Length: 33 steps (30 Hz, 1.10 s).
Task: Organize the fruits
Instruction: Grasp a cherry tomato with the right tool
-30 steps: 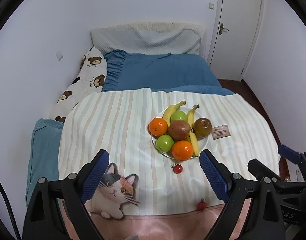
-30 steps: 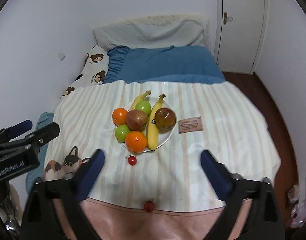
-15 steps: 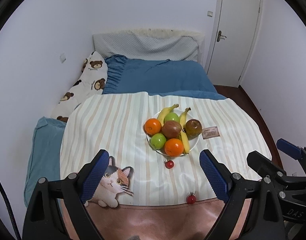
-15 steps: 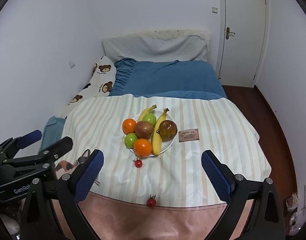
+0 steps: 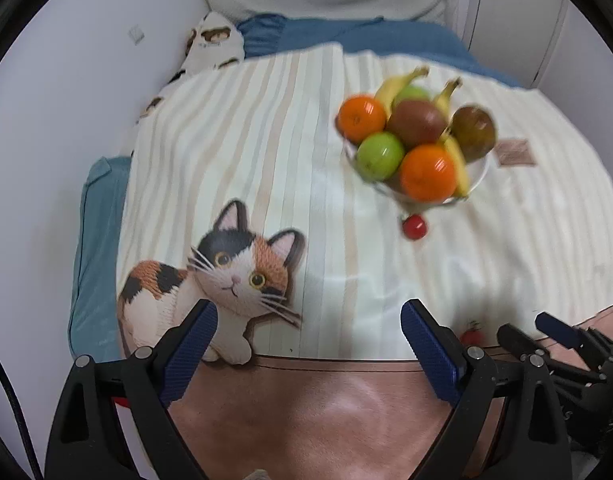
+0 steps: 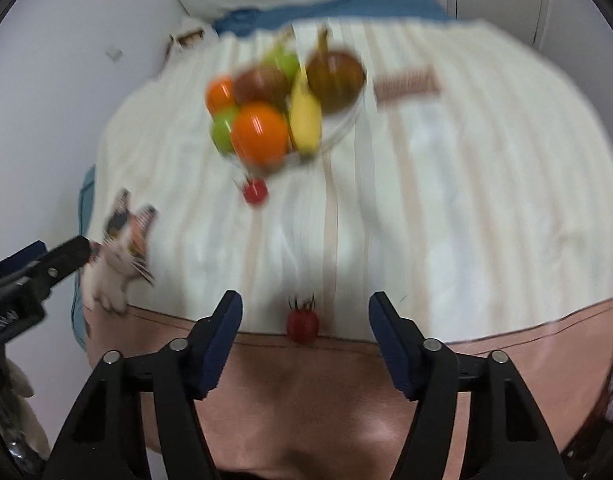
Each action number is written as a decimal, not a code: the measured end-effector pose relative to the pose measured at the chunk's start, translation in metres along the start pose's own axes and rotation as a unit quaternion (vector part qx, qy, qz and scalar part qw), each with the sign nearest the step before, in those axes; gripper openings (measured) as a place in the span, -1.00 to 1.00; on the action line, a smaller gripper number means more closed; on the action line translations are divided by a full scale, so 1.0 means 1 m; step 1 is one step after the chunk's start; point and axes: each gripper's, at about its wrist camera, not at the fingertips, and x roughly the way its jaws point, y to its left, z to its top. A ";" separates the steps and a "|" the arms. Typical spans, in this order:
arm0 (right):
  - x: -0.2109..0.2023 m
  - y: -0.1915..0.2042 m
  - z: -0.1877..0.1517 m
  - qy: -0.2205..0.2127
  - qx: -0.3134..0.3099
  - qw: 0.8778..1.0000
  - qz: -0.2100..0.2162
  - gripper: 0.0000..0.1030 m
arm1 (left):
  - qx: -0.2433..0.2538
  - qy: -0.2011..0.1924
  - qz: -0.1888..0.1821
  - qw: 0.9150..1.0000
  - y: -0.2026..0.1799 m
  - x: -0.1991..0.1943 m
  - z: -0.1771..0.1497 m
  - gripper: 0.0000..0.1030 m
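Fruit plate (image 5: pixel 479 168) on a striped blanket (image 5: pixel 266 152), seen from my two grippers, both pointing steeply down at the bed. The plate is white and carries two oranges (image 5: pixel 427 173), two green apples (image 5: pixel 380 155), two bananas (image 6: pixel 305 117) and two brownish round fruits (image 5: pixel 473 133); all lie heaped together, touching one another. Both views are blurred, the right wrist view more so.

One cherry tomato (image 5: pixel 414 226) lies on the blanket just beside the near rim of the plate. A second cherry tomato (image 6: pixel 302 324) lies well apart from the plate, at the blanket's near edge where the stripes meet a plain pink band (image 6: pixel 346 400).

My right gripper (image 6: pixel 305 322) has this second tomato between its blue pads (image 6: pixel 226 320). My jaws there have just been closing, yet a clear gap remains on each side of the tomato, so they are still open and grip nothing.

My left gripper (image 5: pixel 308 326) stands with its jaws wide apart and empty, over the pink band, its left pad (image 5: pixel 194 334) in front of the printed cat (image 5: pixel 210 280) on the blanket. The right gripper's fingers appear at the lower right of the left wrist view, beside the near tomato. A small brown label (image 5: pixel 514 153) lies on the blanket just right of the plate.
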 end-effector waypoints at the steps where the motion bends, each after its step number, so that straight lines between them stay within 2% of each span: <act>1: 0.011 -0.001 -0.002 0.007 0.003 1.000 0.002 0.31 | 0.001 0.007 0.004 1.000 0.000 0.006 -0.001 0.82; 4: 0.041 0.001 -0.008 0.025 0.003 1.000 0.006 0.28 | 0.006 0.020 0.011 1.000 -0.004 0.024 0.001 0.82; 8: 0.078 0.011 -0.017 0.056 -0.011 0.998 -0.003 -0.26 | 0.019 0.026 0.012 0.999 -0.014 0.036 0.010 0.82; 10: 0.086 0.017 -0.022 0.047 -0.025 0.998 -0.020 -0.41 | 0.019 0.027 0.002 0.999 -0.019 0.042 0.018 0.82; 14: 0.077 0.010 -0.020 0.027 -0.011 0.999 -0.019 -0.42 | -0.002 0.036 -0.060 0.998 -0.028 0.059 0.036 0.82; 17: 0.067 -0.002 -0.014 0.010 0.009 1.000 -0.017 -0.42 | -0.029 0.062 -0.125 0.990 -0.035 0.084 0.051 0.82; 22: 0.057 -0.022 0.006 -0.006 0.031 0.999 -0.025 -0.42 | -0.035 0.076 -0.159 0.984 -0.052 0.113 0.069 0.40; 27: 0.057 -0.032 0.022 -0.014 0.042 0.999 -0.028 -0.42 | -0.005 0.077 -0.157 0.984 -0.074 0.131 0.076 0.37; 30: 0.055 -0.033 0.031 -0.016 0.043 0.999 -0.029 -0.42 | 0.024 0.074 -0.151 0.986 -0.086 0.138 0.080 0.06; 33: 0.058 -0.032 0.039 -0.016 0.042 0.999 -0.029 -0.41 | 0.061 0.069 -0.147 0.985 -0.097 0.141 0.082 -0.41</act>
